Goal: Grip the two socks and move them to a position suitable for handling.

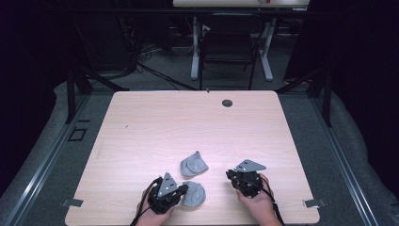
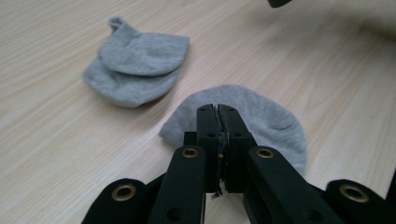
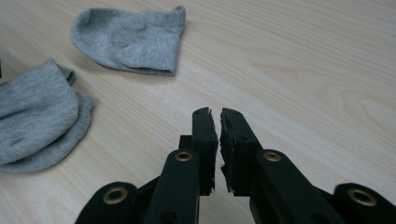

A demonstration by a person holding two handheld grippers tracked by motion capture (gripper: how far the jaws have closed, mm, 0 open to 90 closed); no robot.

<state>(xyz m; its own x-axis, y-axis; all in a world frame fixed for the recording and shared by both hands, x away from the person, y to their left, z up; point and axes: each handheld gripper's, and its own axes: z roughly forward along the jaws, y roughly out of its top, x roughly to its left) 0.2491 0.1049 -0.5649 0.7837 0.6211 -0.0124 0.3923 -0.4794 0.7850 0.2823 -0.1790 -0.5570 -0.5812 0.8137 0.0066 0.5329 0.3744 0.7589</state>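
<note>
two grey socks on a pale wood-grain table, both folded short. no brand, label or writing readable on either sock, the grippers or the table.

near sock: soft grey knit, rounded half-moon outline, lying flat. it sits directly under and ahead of the left gripper, whose jaws are pressed together with no gap; the tips are over the sock's near edge, but cannot tell whether any cloth is pinched between them. in the high view this sock lies just beside the left gripper, on its right.

far sock: same grey knit, folded over on itself so one rounded layer overlaps the other, a small tab of cuff sticking up at one end. it lies ahead and to the left of the left gripper, apart from the near sock.

right gripper: jaws nearly together, a thin slit between the pads, nothing in them, over bare table. both socks lie to its left, far sock ahead, near sock closer.

each gripper held in a hand at the table's near edge.
</note>
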